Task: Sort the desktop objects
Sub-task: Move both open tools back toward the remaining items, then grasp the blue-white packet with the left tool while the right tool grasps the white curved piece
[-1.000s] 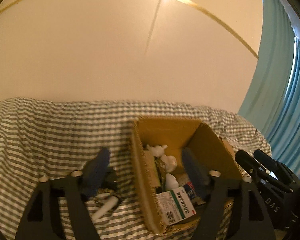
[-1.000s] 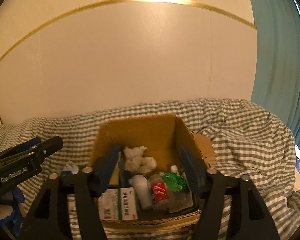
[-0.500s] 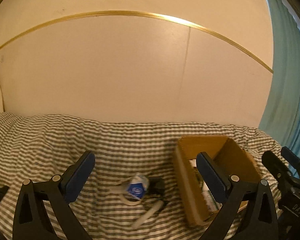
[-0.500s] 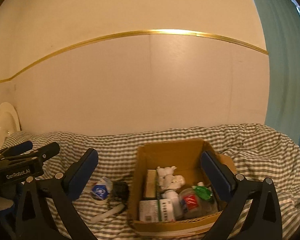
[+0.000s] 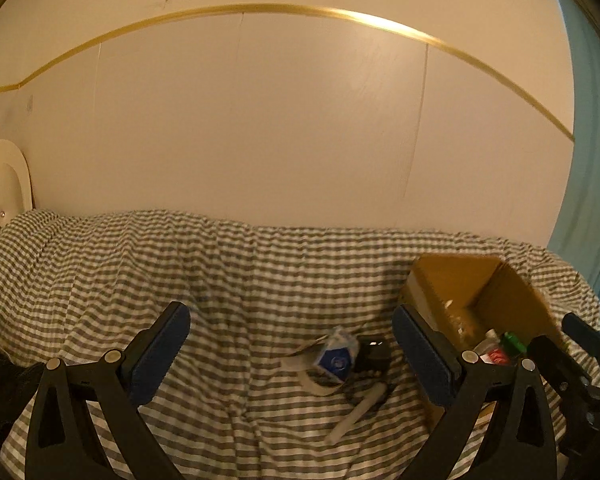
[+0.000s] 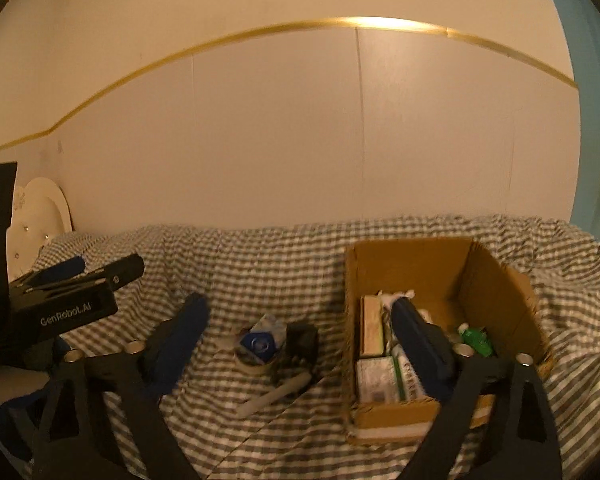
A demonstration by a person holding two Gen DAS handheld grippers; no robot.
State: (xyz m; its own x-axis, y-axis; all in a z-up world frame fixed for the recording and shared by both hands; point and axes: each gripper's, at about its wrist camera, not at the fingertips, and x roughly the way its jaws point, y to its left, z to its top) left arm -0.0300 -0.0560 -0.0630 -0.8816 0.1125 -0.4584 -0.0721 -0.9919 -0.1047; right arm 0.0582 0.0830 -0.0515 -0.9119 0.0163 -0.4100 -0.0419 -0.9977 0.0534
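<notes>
Left hand-held gripper [image 5: 292, 354] wide open and empty, crumpled blue-and-white packet [image 5: 337, 356] on the checked cloth [image 5: 140, 264] between its jaws, light, soft, pinch mid-body; right hand-held gripper [image 6: 300, 340], just narrowing, empty, frames it beside the cardboard box [image 6: 496, 280].

Cardboard box [image 6: 408, 264], open-topped, sits right of the right gripper's [image 6: 300, 332] centreline, packed with cartons and bottles. Blue-labelled packet [image 6: 262, 342], black object [image 6: 302, 340] and white tube [image 6: 276, 394] lie clustered between its fingers.
</notes>
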